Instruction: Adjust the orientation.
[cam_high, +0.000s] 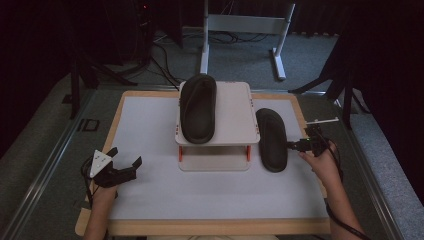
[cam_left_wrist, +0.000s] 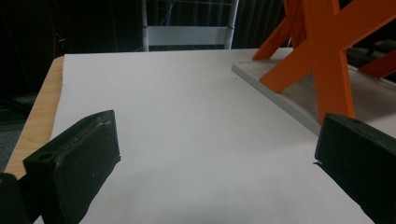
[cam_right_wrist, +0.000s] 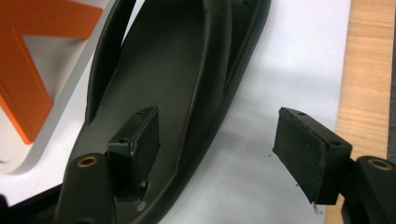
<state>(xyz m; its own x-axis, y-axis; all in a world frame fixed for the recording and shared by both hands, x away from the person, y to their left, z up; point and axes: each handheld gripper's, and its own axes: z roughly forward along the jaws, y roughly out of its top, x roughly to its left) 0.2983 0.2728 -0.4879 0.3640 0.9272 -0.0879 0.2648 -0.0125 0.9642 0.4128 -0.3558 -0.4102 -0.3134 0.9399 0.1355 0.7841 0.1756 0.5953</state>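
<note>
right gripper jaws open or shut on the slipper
Open. In the right gripper view the right gripper has its jaws wide apart, straddling the rim of the slipper on the table, not clamped.

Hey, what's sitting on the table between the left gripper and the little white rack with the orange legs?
Nothing. In the high view, bare white table surface separates the left gripper from the rack. The left gripper view shows the same bare stretch.

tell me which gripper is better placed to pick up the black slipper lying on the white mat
Right. The right gripper is open, one jaw over the sole of the black rubber slipper on the white mat and one outside its edge. The left gripper, also open, hovers over bare mat, across the white two-tier rack.
</note>
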